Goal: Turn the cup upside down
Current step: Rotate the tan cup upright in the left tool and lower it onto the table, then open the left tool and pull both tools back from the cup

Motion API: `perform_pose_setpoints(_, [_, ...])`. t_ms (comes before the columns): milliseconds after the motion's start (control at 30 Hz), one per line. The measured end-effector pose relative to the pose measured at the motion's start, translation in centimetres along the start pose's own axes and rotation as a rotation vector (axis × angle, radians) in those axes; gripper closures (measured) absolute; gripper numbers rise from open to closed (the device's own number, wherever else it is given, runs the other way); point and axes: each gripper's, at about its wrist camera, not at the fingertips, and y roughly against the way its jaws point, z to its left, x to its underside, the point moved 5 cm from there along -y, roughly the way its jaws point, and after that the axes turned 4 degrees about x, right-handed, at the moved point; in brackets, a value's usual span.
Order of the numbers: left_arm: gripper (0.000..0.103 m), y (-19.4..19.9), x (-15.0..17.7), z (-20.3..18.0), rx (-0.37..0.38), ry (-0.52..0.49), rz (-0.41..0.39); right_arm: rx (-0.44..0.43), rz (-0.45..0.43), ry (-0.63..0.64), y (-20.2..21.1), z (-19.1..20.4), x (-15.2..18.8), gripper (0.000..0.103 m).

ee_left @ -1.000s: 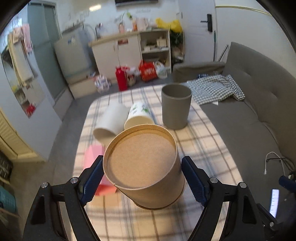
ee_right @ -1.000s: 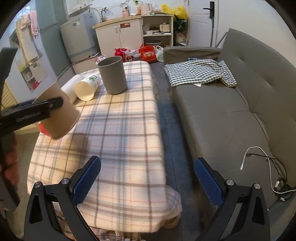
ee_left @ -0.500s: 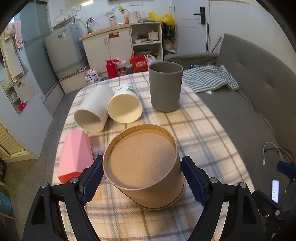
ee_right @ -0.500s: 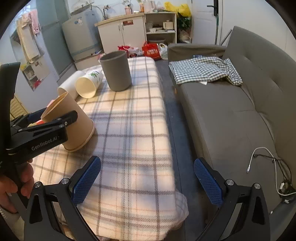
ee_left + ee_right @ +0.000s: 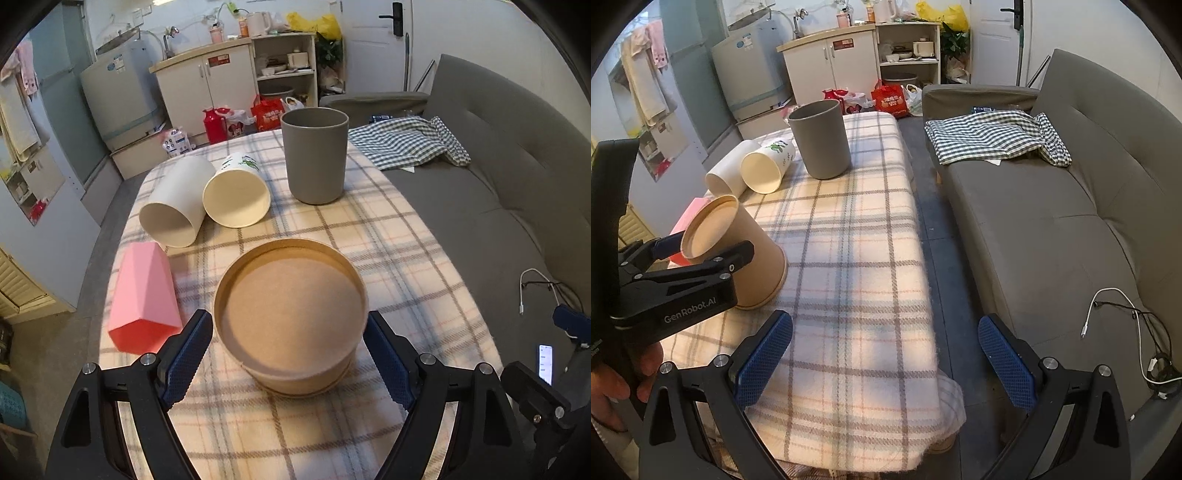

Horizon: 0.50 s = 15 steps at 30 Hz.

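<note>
A brown paper cup (image 5: 291, 317) stands upside down on the plaid tablecloth (image 5: 388, 236), its base facing up and its rim on the cloth. My left gripper (image 5: 290, 354) straddles the cup with its blue pads slightly apart from the cup's sides. The cup also shows in the right wrist view (image 5: 738, 251), with the left gripper (image 5: 698, 251) around its upper part. My right gripper (image 5: 882, 354) is open and empty over the table's near right edge.
A grey cup (image 5: 314, 157) stands upright at the far end. A white cup (image 5: 175, 203) and a printed paper cup (image 5: 238, 194) lie on their sides. A pink box (image 5: 142, 295) lies left of the brown cup. A grey sofa (image 5: 1052, 221) stands right.
The left gripper lowered the brown cup, base up, onto the tablecloth, and its jaws have opened slightly off the cup. The right gripper has shifted a little.
</note>
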Motion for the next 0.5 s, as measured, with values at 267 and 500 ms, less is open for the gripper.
perform_pose_setpoints(267, [0.017, 4.4, -0.7, 0.2, 0.04, 0.041, -0.077, -0.007, -0.062, 0.001, 3.5, 0.4, -0.3, 0.002])
perform_pose_setpoints(500, [0.017, 10.1, -0.5, 1.6, 0.041, 0.08, -0.197, -0.034, -0.145, 0.035, 7.7, 2.5, -0.4, 0.002])
